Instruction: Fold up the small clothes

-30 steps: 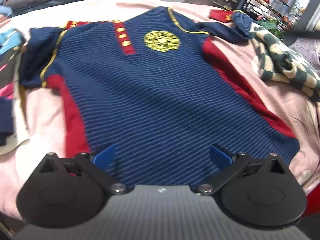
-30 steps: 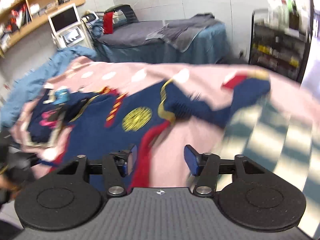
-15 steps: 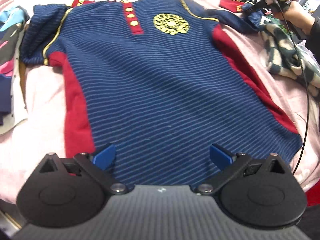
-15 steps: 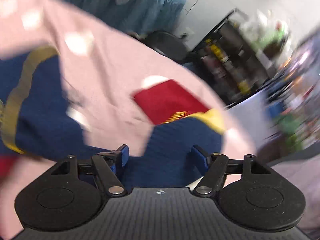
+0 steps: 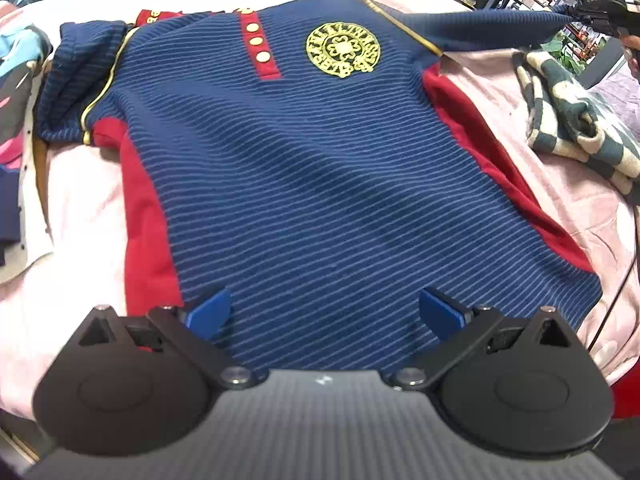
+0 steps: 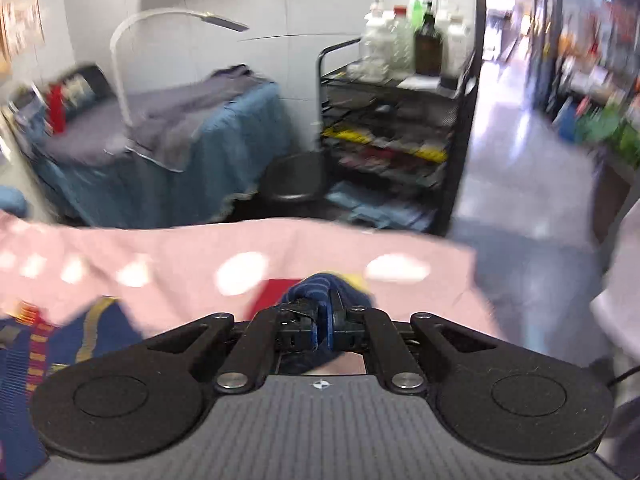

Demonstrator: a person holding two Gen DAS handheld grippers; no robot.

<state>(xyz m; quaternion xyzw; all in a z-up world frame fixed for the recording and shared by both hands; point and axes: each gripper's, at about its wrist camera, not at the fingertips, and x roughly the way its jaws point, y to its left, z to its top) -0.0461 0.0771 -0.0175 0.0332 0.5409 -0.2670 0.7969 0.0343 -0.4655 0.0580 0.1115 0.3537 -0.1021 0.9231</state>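
A navy striped child's sweater (image 5: 320, 168) with red side panels, a red button placket and a round yellow crest (image 5: 343, 47) is laid flat, front up, across the centre of the left wrist view on a pink spotted bed cover (image 5: 80, 232). Its hem lies at the lower edge of the frame, directly ahead of the left gripper (image 5: 324, 312), whose jaws are spread wide with nothing clamped between them. The far sleeve (image 5: 492, 28) is drawn out taut toward the upper right of the frame, where it ends at the right gripper (image 5: 600, 8).

In the right wrist view, the right gripper (image 6: 324, 320) has just been closing, and its jaws are clenched on the navy sleeve cuff (image 6: 324, 284) at lower centre.

A green-and-cream checked garment (image 5: 576, 120) lies crumpled at the right edge, beside the sweater. More clothes (image 5: 16, 92) are piled at the left edge.
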